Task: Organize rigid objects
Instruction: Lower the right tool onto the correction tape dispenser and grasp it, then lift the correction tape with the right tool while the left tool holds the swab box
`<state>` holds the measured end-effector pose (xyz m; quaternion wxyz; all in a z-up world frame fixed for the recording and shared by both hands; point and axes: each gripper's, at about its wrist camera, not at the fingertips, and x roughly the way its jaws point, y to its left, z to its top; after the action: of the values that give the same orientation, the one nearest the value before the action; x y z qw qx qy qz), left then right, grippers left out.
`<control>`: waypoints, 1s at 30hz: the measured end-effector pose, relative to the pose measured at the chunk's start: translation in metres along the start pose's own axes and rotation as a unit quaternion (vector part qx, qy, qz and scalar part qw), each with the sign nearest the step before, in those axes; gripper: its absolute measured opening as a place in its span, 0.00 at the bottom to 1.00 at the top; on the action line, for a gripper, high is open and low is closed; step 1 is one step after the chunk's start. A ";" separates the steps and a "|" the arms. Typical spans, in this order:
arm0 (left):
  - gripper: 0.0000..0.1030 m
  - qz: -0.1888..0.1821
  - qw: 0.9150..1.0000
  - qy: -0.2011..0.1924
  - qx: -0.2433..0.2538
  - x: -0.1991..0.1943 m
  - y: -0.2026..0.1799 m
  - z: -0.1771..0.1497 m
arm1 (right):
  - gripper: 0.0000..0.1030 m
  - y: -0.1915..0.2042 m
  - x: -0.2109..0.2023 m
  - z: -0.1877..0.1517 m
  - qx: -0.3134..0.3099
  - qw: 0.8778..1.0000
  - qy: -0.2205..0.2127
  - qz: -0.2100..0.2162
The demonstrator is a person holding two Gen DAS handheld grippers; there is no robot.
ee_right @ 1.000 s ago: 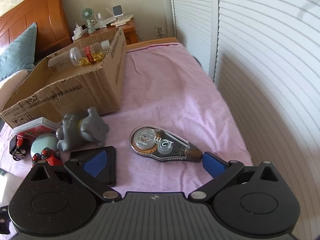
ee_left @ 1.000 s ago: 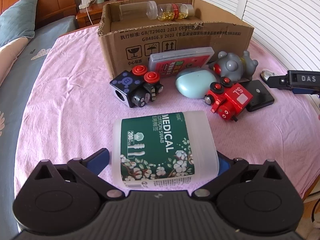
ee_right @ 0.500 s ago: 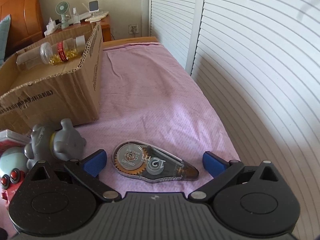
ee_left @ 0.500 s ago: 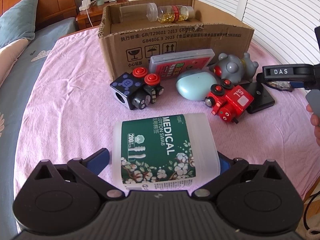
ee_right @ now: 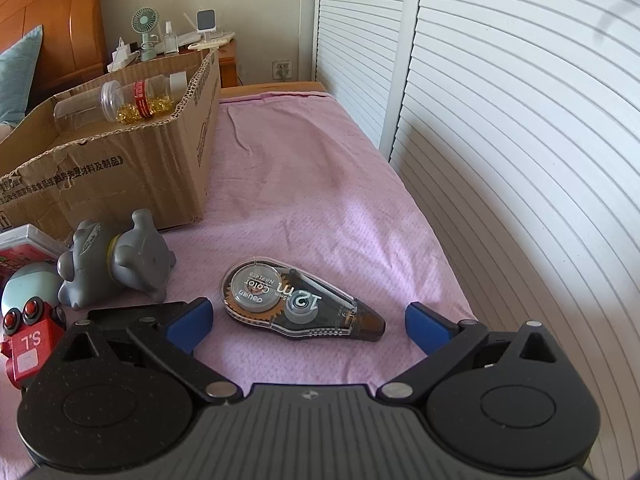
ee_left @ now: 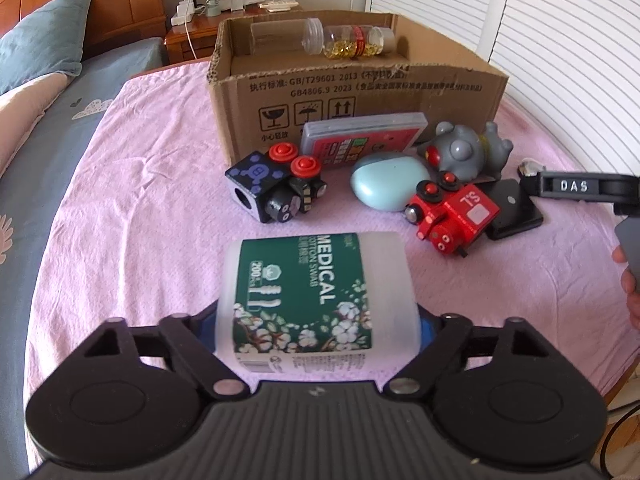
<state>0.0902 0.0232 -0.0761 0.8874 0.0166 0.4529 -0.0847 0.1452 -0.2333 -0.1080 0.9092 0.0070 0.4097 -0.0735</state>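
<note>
Left tongs clamp swab tub; right tongs spread, straddling tape dispenser.

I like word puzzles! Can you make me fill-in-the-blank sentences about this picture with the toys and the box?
1. The left gripper is shut on the white tub with the ____ cotton-swab label.
2. The clear pill bottle with yellow capsules lies inside the brown ____ box.
3. The right gripper is ____ around the clear correction tape dispenser.

Missing words: green; cardboard; open

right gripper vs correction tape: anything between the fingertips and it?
No. In the right wrist view the open right gripper flanks the correction tape; only bare pink bedspread shows in the gaps.
</note>
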 end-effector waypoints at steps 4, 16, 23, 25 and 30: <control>0.81 -0.003 1.000 0.000 0.004 0.002 0.000 0.001 | 1.00 0.004 -0.005 -0.007 0.006 1.000 -0.012 -0.008; 0.81 -0.010 1.000 -0.002 0.021 0.005 0.000 0.005 | 1.00 0.014 0.002 0.000 0.046 0.998 -0.010 -0.039; 0.81 -0.010 1.000 -0.001 0.023 0.008 0.000 0.009 | 0.89 0.018 0.003 0.006 0.043 0.998 -0.014 -0.042; 0.81 -0.011 1.000 0.000 0.023 0.008 0.000 0.010 | 0.89 0.017 0.002 0.005 0.038 0.998 -0.016 -0.038; 0.81 -0.013 0.999 0.003 0.036 0.009 0.000 0.010 | 0.89 0.015 -0.002 0.001 -0.001 1.000 -0.023 -0.014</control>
<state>0.1037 0.0212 -0.0773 0.8838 0.0429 0.4520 -0.1128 0.1466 -0.2179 -0.1062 0.9174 -0.0011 0.3885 -0.0864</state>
